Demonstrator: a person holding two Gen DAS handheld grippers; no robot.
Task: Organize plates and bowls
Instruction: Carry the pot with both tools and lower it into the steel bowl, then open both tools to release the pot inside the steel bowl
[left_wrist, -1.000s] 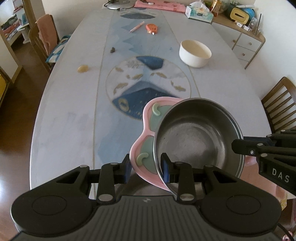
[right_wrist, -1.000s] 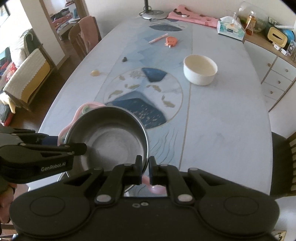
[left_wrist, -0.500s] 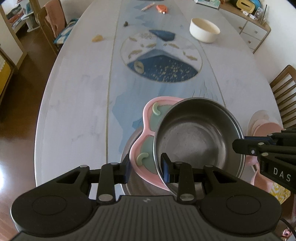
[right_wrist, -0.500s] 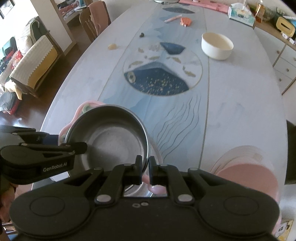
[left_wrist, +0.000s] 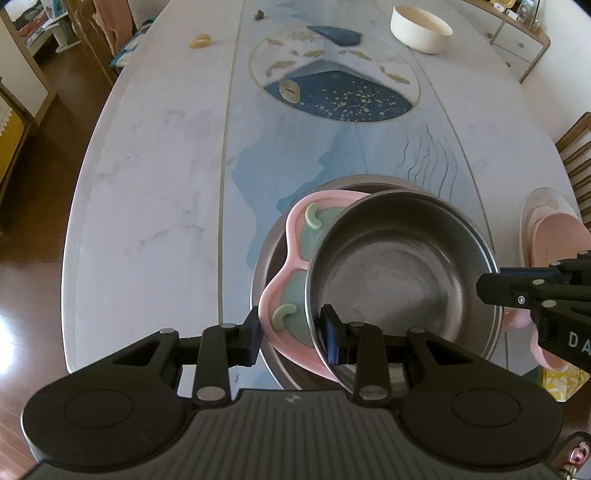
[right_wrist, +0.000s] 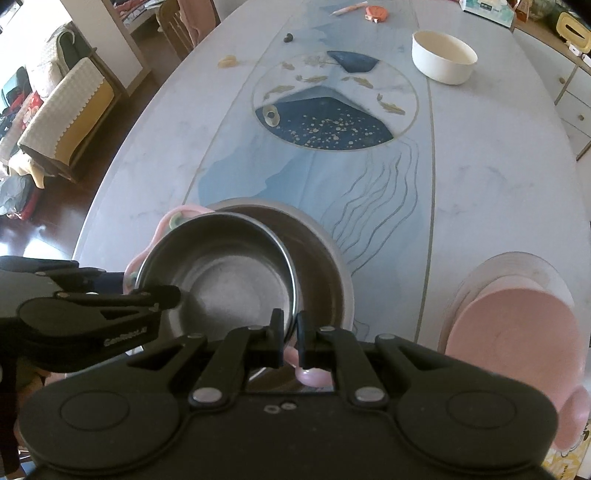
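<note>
Left gripper (left_wrist: 291, 334) fingers still pinch the pink divided plate (left_wrist: 295, 273) and steel bowl (left_wrist: 402, 280) together; right gripper (right_wrist: 290, 341) fingers stay clamped on the bowl's rim. Both have dropped: a bigger steel bowl (right_wrist: 325, 254) now shows directly beneath, on the bench (left_wrist: 155, 184).

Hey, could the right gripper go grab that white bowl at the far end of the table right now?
Probably not: the right gripper is shut on the steel bowl, and the white bowl sits far across the table.

small bowl (left_wrist: 402, 280) on divided plate (left_wrist: 295, 273), above large bowl (right_wrist: 325, 254)
</note>
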